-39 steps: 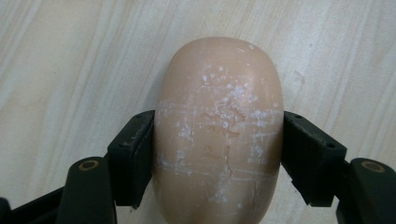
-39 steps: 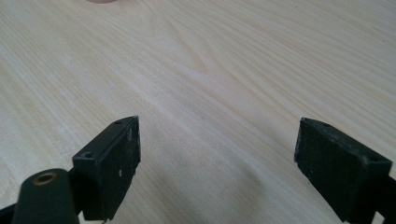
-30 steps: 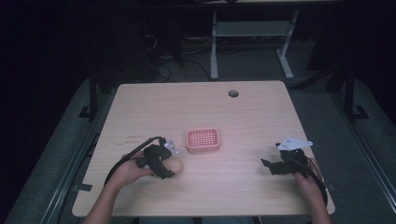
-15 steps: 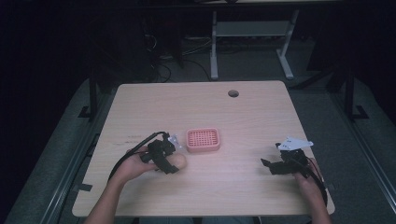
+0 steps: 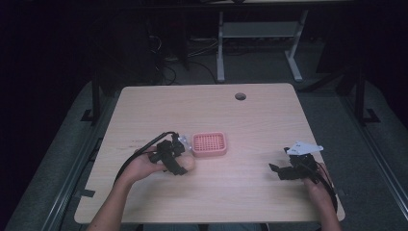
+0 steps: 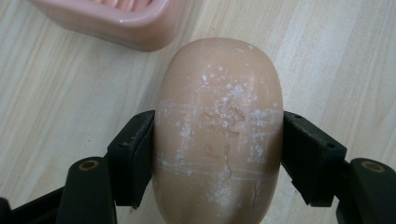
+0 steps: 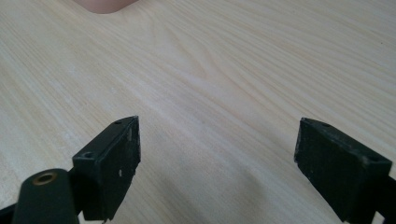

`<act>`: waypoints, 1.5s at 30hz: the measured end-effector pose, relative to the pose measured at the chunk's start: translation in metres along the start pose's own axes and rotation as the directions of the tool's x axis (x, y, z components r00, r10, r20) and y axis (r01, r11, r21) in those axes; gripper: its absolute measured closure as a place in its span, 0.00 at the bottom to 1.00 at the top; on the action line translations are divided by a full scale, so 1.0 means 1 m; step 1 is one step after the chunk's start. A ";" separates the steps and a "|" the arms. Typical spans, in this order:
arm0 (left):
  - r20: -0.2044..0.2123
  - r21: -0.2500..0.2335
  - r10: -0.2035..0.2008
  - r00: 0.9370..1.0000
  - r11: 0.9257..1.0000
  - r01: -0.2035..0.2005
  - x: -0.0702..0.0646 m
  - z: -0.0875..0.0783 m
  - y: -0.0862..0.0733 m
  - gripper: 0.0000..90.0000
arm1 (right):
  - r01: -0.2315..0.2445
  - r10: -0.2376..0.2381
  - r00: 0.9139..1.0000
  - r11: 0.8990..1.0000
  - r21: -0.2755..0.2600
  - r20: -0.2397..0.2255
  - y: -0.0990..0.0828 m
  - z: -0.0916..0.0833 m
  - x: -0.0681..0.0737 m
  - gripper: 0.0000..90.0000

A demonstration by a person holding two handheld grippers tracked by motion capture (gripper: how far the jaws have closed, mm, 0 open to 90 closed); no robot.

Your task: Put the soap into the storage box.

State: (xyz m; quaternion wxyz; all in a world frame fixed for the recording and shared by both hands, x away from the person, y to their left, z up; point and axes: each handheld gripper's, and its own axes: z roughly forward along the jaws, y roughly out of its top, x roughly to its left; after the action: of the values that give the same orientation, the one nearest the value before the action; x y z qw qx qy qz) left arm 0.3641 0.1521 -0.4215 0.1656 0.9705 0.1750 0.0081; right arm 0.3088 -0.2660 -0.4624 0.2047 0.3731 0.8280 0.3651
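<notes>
Left gripper (image 5: 175, 161) sits on the near-left part of the desk (image 5: 260, 120), held by the person's left hand (image 5: 144, 166). Its fingers (image 6: 133, 158) are clamped on a tan oval bar of soap (image 6: 217, 135), one pad pressing each long side. The soap surface is scuffed, with white flecks and fine cracks. Seen from above, the soap (image 5: 187, 163) pokes out past the gripper toward the desk's middle.

A pink soap dish (image 5: 209, 144) with a perforated top lies just beyond and to the right of the soap. In the left gripper view a corner of the dish (image 6: 116, 18) sits close to the soap's far end; contact cannot be judged.

Right gripper (image 5: 281, 172) is on the near-right part of the desk, well apart from the dish, held by the right hand (image 5: 320, 185). A grey three-cornered plate (image 5: 303, 147) sits on top. Its fingers (image 7: 116, 163) stand wide apart with bare wood grain (image 7: 210, 93) between them.

A round hole (image 5: 240, 96) is near the desk's far edge.
</notes>
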 end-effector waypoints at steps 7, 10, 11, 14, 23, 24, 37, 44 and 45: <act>0.007 -0.002 0.007 1.000 1.000 -0.007 0.003 0.000 0.008 0.35 | 0.001 -0.001 1.000 1.000 -0.002 -0.001 0.000 0.000 0.000 0.15; 0.007 0.009 0.011 1.000 1.000 -0.011 0.005 0.001 0.011 0.35 | 0.002 -0.002 1.000 1.000 -0.005 -0.001 0.000 0.000 -0.001 0.15; 0.006 0.009 0.009 1.000 1.000 -0.009 0.005 0.001 0.012 0.35 | 0.001 -0.001 1.000 1.000 -0.005 -0.002 0.000 0.000 -0.001 0.15; 0.010 0.007 0.007 1.000 1.000 -0.007 0.007 0.002 0.015 0.35 | 0.000 0.000 1.000 1.000 -0.005 -0.003 0.000 0.000 -0.001 0.15; 0.013 0.018 0.020 1.000 1.000 -0.020 0.012 0.002 0.026 0.35 | -0.004 0.004 1.000 1.000 -0.008 -0.003 0.000 0.000 -0.001 0.15; 0.014 0.019 0.020 1.000 1.000 -0.021 0.012 0.001 0.028 0.35 | -0.005 0.005 1.000 1.000 -0.009 -0.003 0.000 0.000 -0.001 0.15; 0.013 0.026 0.043 0.999 0.999 -0.044 0.017 0.001 0.046 0.35 | -0.017 0.017 1.000 1.000 -0.012 -0.008 0.000 -0.001 -0.001 0.15; 0.009 0.033 0.053 0.999 0.998 -0.053 0.020 -0.001 0.054 0.35 | -0.018 0.018 1.000 1.000 -0.013 -0.009 0.000 -0.002 -0.001 0.15; 0.010 0.028 0.054 0.999 0.998 -0.054 0.021 -0.001 0.055 0.35 | -0.019 0.019 1.000 1.000 -0.013 -0.008 0.000 -0.002 -0.001 0.15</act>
State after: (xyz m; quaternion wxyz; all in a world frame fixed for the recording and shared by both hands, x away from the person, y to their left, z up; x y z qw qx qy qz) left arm 0.4018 0.1109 -0.4038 0.1523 0.9772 0.1481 0.0056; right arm 0.3084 -0.2679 -0.4615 0.2002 0.3780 0.8230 0.3738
